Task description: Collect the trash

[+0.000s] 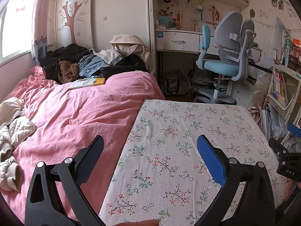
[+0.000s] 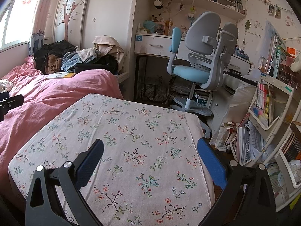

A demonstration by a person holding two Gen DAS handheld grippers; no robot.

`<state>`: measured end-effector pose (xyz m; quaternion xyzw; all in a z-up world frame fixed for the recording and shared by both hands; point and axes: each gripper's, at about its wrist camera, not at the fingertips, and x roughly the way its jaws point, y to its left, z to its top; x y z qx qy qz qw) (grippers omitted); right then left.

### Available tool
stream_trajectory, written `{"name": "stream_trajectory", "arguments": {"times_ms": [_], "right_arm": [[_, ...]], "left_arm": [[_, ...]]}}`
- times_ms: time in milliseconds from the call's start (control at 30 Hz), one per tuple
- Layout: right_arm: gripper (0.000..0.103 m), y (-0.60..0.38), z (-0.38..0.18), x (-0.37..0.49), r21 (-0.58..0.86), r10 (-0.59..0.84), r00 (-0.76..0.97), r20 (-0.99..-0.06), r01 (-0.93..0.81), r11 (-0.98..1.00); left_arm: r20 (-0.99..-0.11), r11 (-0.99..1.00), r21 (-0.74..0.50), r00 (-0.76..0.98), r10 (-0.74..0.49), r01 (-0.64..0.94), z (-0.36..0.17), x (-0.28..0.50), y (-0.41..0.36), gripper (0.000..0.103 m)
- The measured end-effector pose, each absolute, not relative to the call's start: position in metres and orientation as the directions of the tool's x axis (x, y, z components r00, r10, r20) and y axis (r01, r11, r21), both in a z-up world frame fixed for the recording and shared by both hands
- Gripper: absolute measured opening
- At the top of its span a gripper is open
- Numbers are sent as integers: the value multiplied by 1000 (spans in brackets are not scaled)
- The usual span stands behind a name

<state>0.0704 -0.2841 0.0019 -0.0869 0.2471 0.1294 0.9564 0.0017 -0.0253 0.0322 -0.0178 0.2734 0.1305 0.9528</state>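
Observation:
A table under a floral cloth point(image 1: 188, 141) fills the near part of both views, and its cloth point(image 2: 131, 141) carries nothing. No trash shows on it. My left gripper point(image 1: 150, 143) hovers open above the table's left side, with nothing between its blue pads. My right gripper point(image 2: 150, 145) stands open above the table's right half, also holding nothing. The right gripper's body point(image 1: 286, 154) shows at the right edge of the left wrist view. A part of the left gripper point(image 2: 9, 101) shows at the left edge of the right wrist view.
A bed with a pink cover point(image 1: 75, 116) lies left of the table, with a book point(image 1: 87, 83), a clothes pile point(image 1: 90, 62) and a cream jacket point(image 1: 13, 131). Beyond stand a blue-grey chair point(image 2: 197, 64) and desk point(image 2: 156, 45). Book racks and a bag point(image 2: 229, 133) crowd the right floor.

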Motion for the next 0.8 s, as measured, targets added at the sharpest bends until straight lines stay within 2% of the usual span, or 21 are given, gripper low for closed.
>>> {"name": "stream_trajectory", "arguments": {"times_ms": [800], "right_arm": [[95, -282, -2, 72, -117, 207, 837, -506, -305, 945]], "left_arm": [[-525, 965, 37, 817, 238, -258, 32, 1, -26, 96]]}}
